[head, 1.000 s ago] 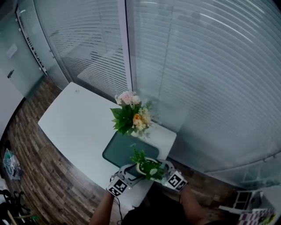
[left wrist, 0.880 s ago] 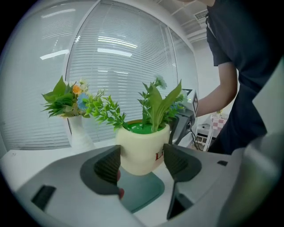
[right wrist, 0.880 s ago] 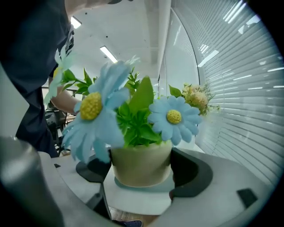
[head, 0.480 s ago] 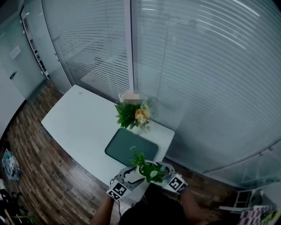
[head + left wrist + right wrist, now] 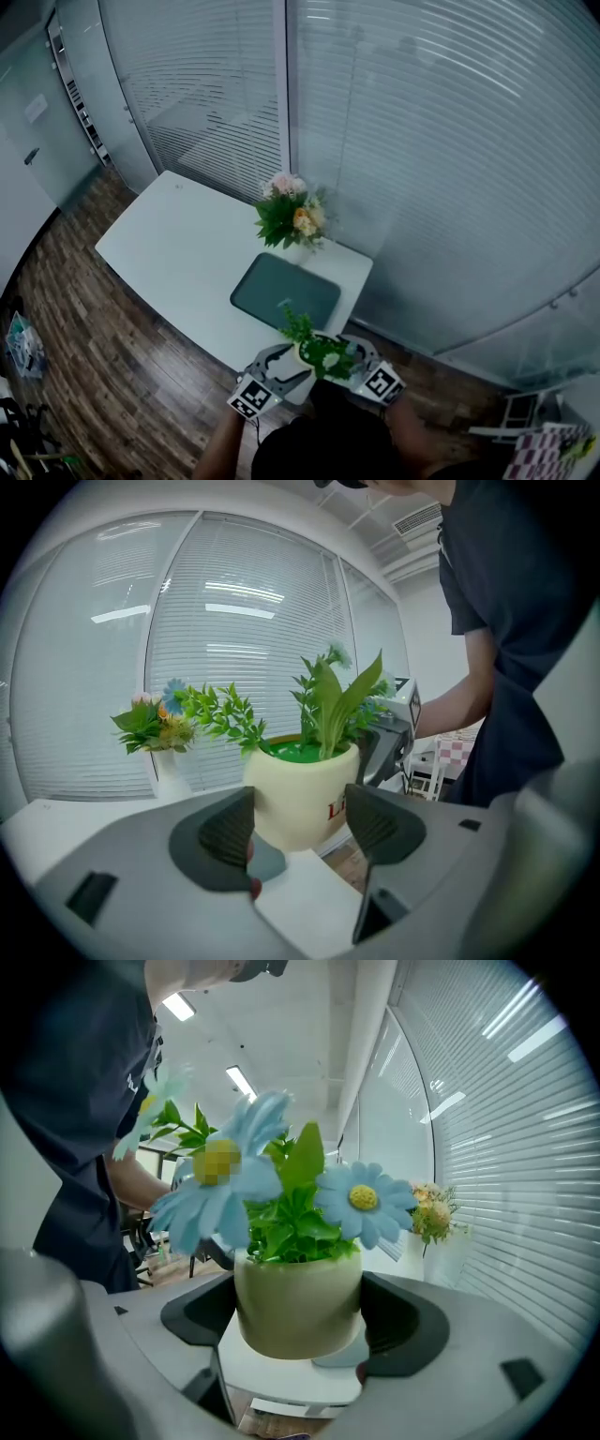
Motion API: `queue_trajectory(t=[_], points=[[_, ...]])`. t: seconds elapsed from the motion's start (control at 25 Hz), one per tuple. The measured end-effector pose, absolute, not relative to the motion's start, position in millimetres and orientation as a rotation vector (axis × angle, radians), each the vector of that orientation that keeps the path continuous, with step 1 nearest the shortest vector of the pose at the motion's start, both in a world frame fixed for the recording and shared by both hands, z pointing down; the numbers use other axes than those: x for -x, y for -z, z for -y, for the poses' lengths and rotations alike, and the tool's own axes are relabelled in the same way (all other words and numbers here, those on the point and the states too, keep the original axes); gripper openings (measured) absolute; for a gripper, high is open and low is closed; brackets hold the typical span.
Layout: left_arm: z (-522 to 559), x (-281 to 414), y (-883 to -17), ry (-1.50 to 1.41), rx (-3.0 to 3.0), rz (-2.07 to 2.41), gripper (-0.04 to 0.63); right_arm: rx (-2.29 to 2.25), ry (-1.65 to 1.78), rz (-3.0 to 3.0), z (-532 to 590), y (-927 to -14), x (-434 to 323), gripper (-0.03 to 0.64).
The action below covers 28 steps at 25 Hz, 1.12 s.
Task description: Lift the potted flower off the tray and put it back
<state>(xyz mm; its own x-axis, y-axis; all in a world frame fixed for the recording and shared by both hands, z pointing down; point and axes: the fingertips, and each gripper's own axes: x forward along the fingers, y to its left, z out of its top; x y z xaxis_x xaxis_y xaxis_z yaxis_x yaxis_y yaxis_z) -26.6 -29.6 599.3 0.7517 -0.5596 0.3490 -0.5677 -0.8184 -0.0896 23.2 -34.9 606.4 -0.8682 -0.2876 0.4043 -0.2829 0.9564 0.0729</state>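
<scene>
Potted flower [image 5: 322, 353], gripped by the left gripper [image 5: 284, 362] and right gripper [image 5: 353, 362], has moved off the tray [image 5: 281, 291] to above the near edge of the tabletop [image 5: 178, 253].

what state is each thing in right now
cream ceramic pot of blue flowers: upright, in the air, off the tray, gripped from both sides
left gripper: shut on the pot
right gripper: shut on the pot
dark green flat tray: lying flat on the white table, nothing on it
pink and orange bouquet in a white vase: upright on the table, beyond the tray
</scene>
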Motion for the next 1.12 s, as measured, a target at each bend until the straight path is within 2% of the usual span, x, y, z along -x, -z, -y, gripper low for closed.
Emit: queue_trajectory(t=[1.12], points=[[-97,19,-575,-0.544,-2.997,0.786,0.292,-0.578,-0.006,2.673,-97,-587,-34,0.38]])
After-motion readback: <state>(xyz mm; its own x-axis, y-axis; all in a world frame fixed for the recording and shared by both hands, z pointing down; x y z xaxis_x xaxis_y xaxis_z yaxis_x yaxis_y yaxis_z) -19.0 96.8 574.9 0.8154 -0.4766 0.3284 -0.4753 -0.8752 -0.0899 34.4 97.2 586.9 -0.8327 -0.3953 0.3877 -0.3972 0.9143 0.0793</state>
